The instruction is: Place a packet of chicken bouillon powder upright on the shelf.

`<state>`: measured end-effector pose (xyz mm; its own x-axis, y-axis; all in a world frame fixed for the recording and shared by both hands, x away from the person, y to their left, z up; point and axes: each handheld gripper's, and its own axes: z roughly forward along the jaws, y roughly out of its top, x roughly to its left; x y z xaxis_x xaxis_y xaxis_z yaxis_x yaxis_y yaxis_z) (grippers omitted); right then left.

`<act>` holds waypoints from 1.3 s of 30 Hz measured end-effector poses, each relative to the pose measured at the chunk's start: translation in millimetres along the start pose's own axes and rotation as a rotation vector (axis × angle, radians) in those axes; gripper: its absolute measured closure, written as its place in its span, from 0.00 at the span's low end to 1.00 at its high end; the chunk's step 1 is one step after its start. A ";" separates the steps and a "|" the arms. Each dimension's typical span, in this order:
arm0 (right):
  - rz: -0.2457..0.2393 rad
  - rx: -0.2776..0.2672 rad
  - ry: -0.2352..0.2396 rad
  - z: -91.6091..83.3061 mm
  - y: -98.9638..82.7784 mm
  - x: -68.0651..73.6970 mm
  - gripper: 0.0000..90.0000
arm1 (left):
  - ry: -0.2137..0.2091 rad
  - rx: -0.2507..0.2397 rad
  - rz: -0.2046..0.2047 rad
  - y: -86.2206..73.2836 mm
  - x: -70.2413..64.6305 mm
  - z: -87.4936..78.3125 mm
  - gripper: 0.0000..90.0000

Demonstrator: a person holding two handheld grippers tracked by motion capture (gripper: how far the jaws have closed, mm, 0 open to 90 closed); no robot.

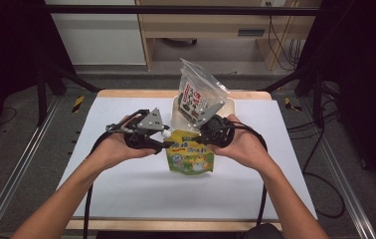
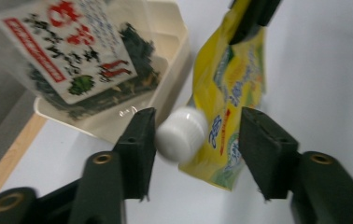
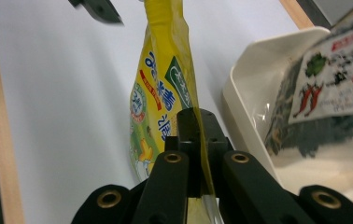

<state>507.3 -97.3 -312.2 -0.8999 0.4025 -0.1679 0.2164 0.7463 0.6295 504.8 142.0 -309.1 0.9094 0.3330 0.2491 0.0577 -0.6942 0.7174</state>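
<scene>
Now | right hand-held gripper (image 3: 198, 135) clamped on yellow pouch (image 3: 158, 100) | left hand-held gripper (image 2: 195, 135) apart around blurred white cap (image 2: 181, 133)

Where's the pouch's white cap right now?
In the left gripper view, the white cap sits between the open left tongs, against the left-hand jaw, beside the cream tray.

High view overhead, forward-down; gripper views close, sharing pouch (image 2: 226, 116).
</scene>
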 end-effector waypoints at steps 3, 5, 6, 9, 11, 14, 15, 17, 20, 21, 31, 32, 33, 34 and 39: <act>0.081 -0.017 -0.002 -13.3 -9.3 -2.9 1.00 | 0.050 -0.039 -0.066 -6.9 0.2 -9.4 0.34; 0.126 -0.024 -0.021 -24.4 -17.4 -4.6 1.00 | 0.074 -0.041 -0.107 -14.7 -0.7 -13.3 0.28; 0.146 -0.028 -0.028 -30.7 -22.1 -5.8 1.00 | 0.085 -0.040 -0.117 -19.1 -2.2 -14.5 0.25; 0.197 -0.028 -0.065 -48.4 -36.7 -9.7 1.00 | 0.120 -0.021 -0.136 -34.0 -8.7 -13.9 0.17; 0.229 -0.027 -0.085 -58.9 -47.1 -13.6 1.00 | 0.133 0.006 -0.159 -43.3 -12.7 -11.1 0.14; 0.293 -0.030 -0.108 -73.2 -61.9 -19.8 1.00 | 0.147 0.011 -0.192 -55.2 -17.2 -7.4 0.11; 0.307 -0.031 -0.121 -77.7 -66.1 -22.0 1.00 | 0.146 0.011 -0.205 -58.6 -17.9 -5.9 0.11; 0.351 -0.034 -0.139 -85.8 -73.0 -25.8 1.00 | 0.159 0.015 -0.225 -64.6 -19.5 -2.8 0.10; 0.418 -0.035 -0.171 -97.0 -81.8 -33.2 1.00 | 0.153 0.019 -0.238 -73.1 -23.0 0.8 0.10; 0.434 -0.033 -0.180 -99.9 -84.1 -35.5 1.00 | 0.154 0.022 -0.238 -75.9 -24.7 1.8 0.10; 0.591 -0.032 -0.270 -118.0 -90.1 -54.8 1.00 | 0.195 0.025 -0.289 -116.5 -55.2 8.2 0.10; 0.607 -0.037 -0.284 -118.5 -88.7 -57.5 1.00 | 0.201 0.032 -0.295 -121.7 -58.0 9.7 0.10; 0.624 -0.043 -0.297 -118.5 -87.1 -59.8 1.00 | 0.201 0.042 -0.296 -125.5 -59.8 10.6 0.10; 0.636 -0.047 -0.307 -118.2 -85.7 -61.7 1.00 | 0.200 0.052 -0.299 -129.8 -62.0 11.8 0.10; 0.705 -0.077 -0.355 -116.6 -72.5 -73.5 1.00 | 0.208 0.081 -0.311 -145.5 -77.2 14.3 0.10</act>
<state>513.6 -242.8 -257.0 -0.3833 0.9213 0.0659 0.6515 0.2191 0.7263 432.0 208.2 -442.0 0.7406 0.6525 0.1605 0.3576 -0.5849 0.7280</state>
